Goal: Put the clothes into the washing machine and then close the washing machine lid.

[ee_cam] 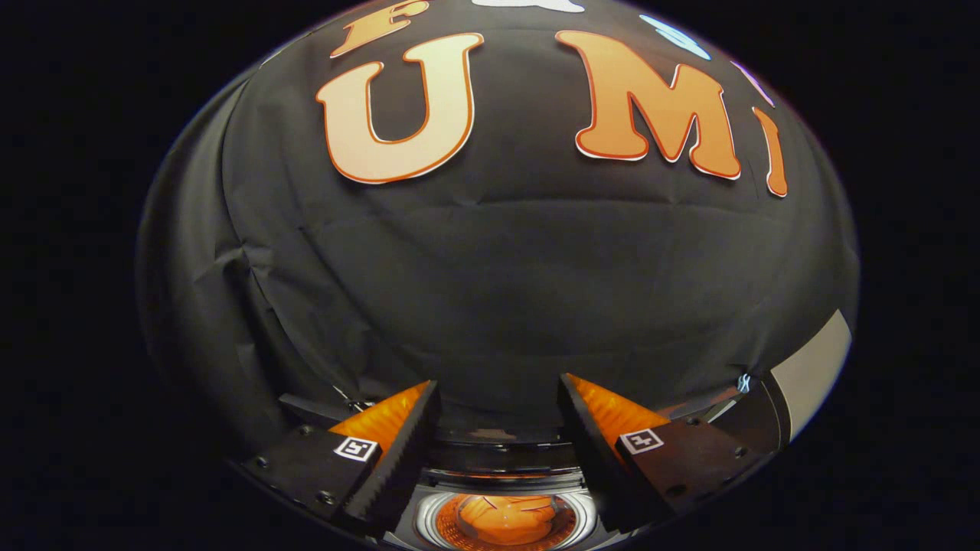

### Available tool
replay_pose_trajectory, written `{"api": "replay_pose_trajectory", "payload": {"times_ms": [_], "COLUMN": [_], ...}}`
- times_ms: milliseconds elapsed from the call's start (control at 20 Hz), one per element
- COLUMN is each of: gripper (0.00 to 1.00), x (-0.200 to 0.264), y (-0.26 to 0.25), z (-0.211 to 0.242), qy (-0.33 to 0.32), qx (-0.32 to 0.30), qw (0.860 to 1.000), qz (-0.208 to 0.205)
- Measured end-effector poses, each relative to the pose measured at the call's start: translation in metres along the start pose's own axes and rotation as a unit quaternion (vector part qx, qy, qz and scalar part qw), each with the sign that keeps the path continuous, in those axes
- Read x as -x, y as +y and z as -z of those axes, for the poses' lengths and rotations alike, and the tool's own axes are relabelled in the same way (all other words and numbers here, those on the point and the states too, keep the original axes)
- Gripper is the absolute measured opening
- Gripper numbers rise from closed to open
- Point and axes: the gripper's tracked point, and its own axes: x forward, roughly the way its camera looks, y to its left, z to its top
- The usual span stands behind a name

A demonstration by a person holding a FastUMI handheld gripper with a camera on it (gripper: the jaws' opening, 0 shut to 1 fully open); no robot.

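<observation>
Jaws stand wide apart with nothing between them. At six o'clock, below the fingertips, the washing machine's drum sits open with an orange garment bunched inside. It looks soft, light and floppy; pinch a raised fold. Black cloth wall at twelve; pale panel at four.
</observation>
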Motion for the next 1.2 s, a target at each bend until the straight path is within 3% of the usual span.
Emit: {"api": "replay_pose_trajectory", "payload": {"times_ms": [1200], "gripper": [0.99], "x": [0.109], "y": [0.002], "z": [0.082], "qy": [-0.039], "qx": [0.009], "qw": [0.997], "qz": [0.061]}}
